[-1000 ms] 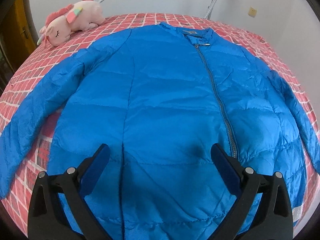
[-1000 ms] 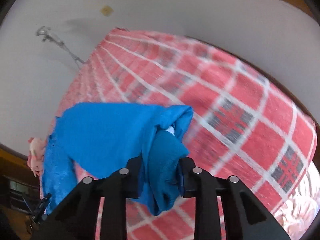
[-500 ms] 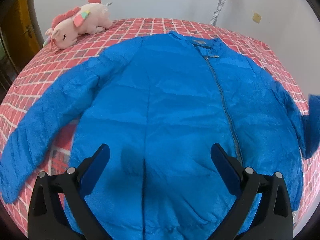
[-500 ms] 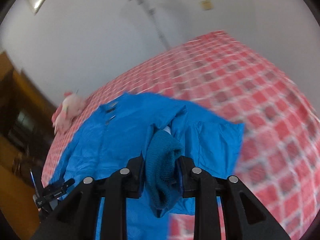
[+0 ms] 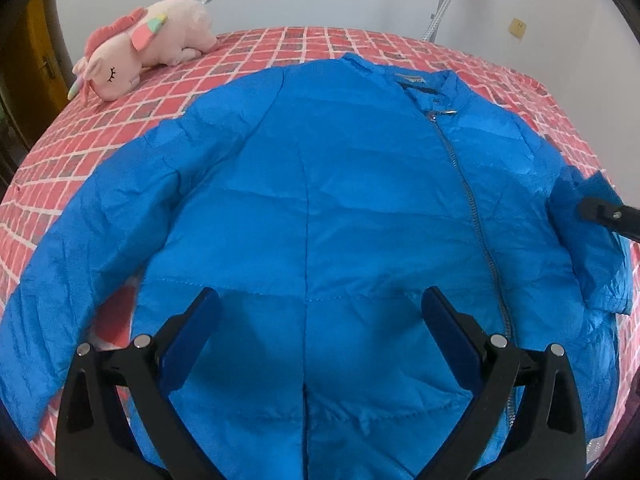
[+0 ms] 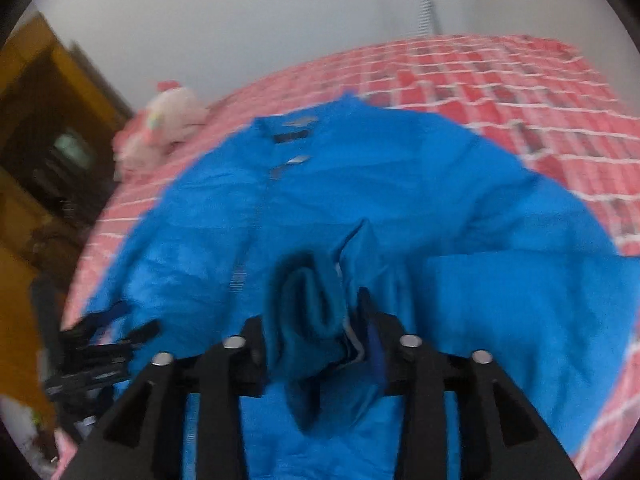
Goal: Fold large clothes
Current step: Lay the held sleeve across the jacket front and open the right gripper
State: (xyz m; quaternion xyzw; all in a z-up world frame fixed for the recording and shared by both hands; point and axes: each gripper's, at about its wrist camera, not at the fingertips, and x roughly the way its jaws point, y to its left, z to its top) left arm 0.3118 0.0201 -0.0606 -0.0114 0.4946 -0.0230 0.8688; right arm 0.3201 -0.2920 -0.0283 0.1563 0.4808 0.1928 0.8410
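Right gripper (image 6: 316,320) clamps jacket (image 5: 320,200) cuff (image 6: 308,312) above jacket's front.

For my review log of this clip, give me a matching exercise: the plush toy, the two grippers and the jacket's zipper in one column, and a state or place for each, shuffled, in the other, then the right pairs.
Things:
1. plush toy
2. left gripper
3. right gripper
4. zipper

States or places:
A. shut on the sleeve cuff
B. closed up to the collar
C. open above the jacket
D. lying on the bedspread beyond the left sleeve

Pairs: 1-D, 2-C, 3-A, 4-B
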